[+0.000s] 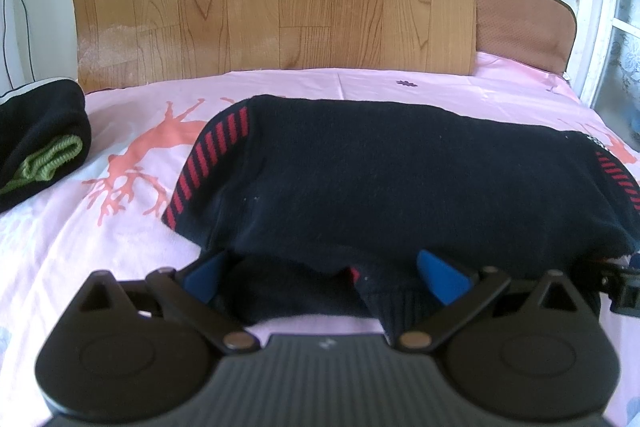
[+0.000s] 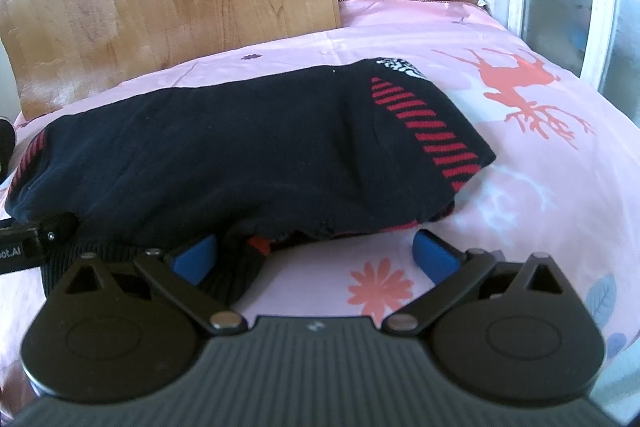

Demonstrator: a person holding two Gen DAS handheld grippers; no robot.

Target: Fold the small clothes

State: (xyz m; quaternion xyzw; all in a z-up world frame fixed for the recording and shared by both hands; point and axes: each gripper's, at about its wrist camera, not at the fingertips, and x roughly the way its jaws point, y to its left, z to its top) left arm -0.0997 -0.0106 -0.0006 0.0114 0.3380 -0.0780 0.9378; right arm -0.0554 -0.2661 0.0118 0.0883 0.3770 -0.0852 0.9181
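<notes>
Lying folded on pink sheet [image 1: 280, 83] | navy sweater [image 1: 380, 167], red-striped edges

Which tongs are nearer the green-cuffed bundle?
Left. The left tongs sit at the sweater's near edge, with the bundle off to their left; the right tongs work further right.

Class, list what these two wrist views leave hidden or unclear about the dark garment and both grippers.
- Left wrist: the dark garment covers the left gripper fingertips.
- Right wrist: the garment's folded underside is hidden beneath itself; the right gripper stands open.
- Left wrist: the second dark bundle is cut off by the frame edge.
</notes>
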